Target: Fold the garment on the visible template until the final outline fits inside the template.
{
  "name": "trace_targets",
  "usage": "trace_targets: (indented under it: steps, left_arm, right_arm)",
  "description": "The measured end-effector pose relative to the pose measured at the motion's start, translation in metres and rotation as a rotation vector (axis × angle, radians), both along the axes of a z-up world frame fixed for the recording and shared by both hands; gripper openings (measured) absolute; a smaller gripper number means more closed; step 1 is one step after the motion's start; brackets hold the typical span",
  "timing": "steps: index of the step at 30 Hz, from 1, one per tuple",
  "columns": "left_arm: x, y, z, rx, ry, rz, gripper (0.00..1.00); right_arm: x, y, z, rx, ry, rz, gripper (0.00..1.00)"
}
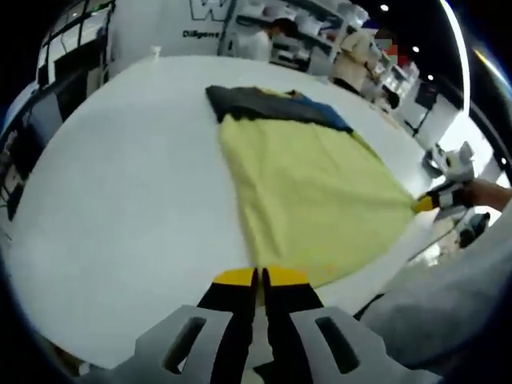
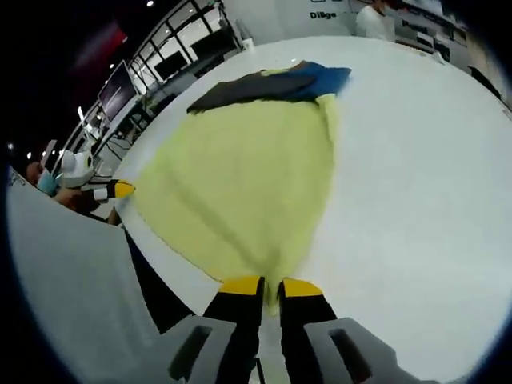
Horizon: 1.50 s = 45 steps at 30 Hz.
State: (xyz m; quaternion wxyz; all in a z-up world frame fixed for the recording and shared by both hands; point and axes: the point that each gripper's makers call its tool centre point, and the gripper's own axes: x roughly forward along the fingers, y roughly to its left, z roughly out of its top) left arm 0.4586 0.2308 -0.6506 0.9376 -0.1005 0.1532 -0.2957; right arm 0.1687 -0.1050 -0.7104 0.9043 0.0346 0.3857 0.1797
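White table [image 1: 120, 176], blurred shelving behind, yellow garment [image 1: 312, 200] pinched by both hand-held grippers.

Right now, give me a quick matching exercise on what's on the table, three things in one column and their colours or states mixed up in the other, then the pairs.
Things:
1. garment
2. table
3. left gripper
4. right gripper

States:
A. white, bare around the cloth
B. yellow, with a dark and blue far end
C. shut on the garment's near edge in the left gripper view
D. shut on a garment corner in the right gripper view

Pairs: 1-B, 2-A, 3-C, 4-D
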Motion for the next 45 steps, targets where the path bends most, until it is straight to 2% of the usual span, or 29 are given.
trace_targets:
  steps: [1,7,8,11,12,13,14,16,18,20,23,25,28,31,35,38,39,42,44,45]
  left_arm:
    - [0.000,-0.011,-0.002,-0.003,0.003,-0.031,0.00]
    - [-0.009,-0.038,-0.010,0.000,0.023,-0.090,0.00]
    - [-0.012,-0.050,-0.024,0.010,0.045,-0.116,0.00]
    - [-0.015,-0.062,-0.039,0.040,0.067,-0.139,0.00]
    - [-0.014,-0.063,-0.054,0.076,0.081,-0.144,0.00]
    - [-0.015,-0.068,-0.068,0.083,0.108,-0.150,0.00]
    - [-0.015,-0.070,-0.072,0.085,0.116,-0.155,0.00]
    - [-0.022,-0.084,-0.091,0.090,0.153,-0.185,0.00]
    - [-0.027,-0.090,-0.110,0.144,0.188,-0.207,0.00]
    - [-0.027,-0.093,-0.120,0.147,0.196,-0.223,0.00]
    - [-0.032,-0.106,-0.134,0.162,0.227,-0.263,0.00]
    - [-0.034,-0.113,-0.138,0.137,0.248,-0.260,0.00]
    - [-0.038,-0.125,-0.129,0.121,0.225,-0.289,0.00]
    - [-0.038,-0.124,-0.132,0.145,0.217,-0.304,0.00]
    - [-0.038,-0.127,-0.137,0.148,0.241,-0.306,0.00]
    - [-0.044,-0.123,-0.136,0.175,0.224,-0.309,0.00]
    - [-0.049,-0.117,-0.130,0.198,0.197,-0.314,0.00]
    - [-0.051,-0.096,-0.123,0.227,0.174,-0.302,0.00]
    - [-0.065,-0.065,-0.115,0.256,0.159,-0.274,0.00]
    - [-0.076,-0.041,-0.110,0.246,0.168,-0.239,0.00]
  right_arm:
    - [-0.001,-0.001,0.001,-0.001,-0.001,-0.004,0.00]
    - [-0.006,-0.008,0.002,-0.006,-0.003,-0.019,0.00]
    - [-0.008,-0.010,0.003,-0.005,-0.009,-0.031,0.00]
    - [-0.014,-0.011,0.002,-0.002,-0.007,-0.052,0.00]
    - [-0.018,-0.012,0.000,-0.001,-0.001,-0.058,0.00]
    - [-0.021,-0.013,-0.001,-0.003,0.001,-0.064,0.00]
    - [-0.024,-0.015,-0.002,0.000,0.006,-0.077,0.00]
    - [-0.030,-0.017,-0.004,0.006,0.012,-0.102,0.00]
    - [-0.033,-0.018,-0.004,0.005,0.013,-0.111,0.00]
    - [-0.035,-0.018,-0.004,0.005,0.015,-0.117,0.00]
    - [-0.041,-0.023,-0.004,0.005,0.015,-0.145,0.00]
    - [-0.044,-0.025,-0.004,0.006,0.020,-0.158,0.00]
    - [-0.046,-0.026,-0.003,0.004,0.020,-0.171,0.00]
    - [-0.047,-0.025,-0.003,0.004,0.018,-0.175,0.00]
    - [-0.056,-0.026,-0.003,0.009,0.018,-0.187,0.00]
    - [-0.060,-0.028,-0.006,0.016,0.019,-0.201,0.00]
    - [-0.056,-0.025,-0.009,0.022,0.018,-0.191,0.00]
    - [-0.047,-0.017,-0.012,0.032,0.016,-0.162,0.00]
    - [-0.034,-0.003,-0.018,0.049,0.017,-0.112,0.00]
    - [-0.025,0.008,-0.024,0.059,0.030,-0.061,0.00]
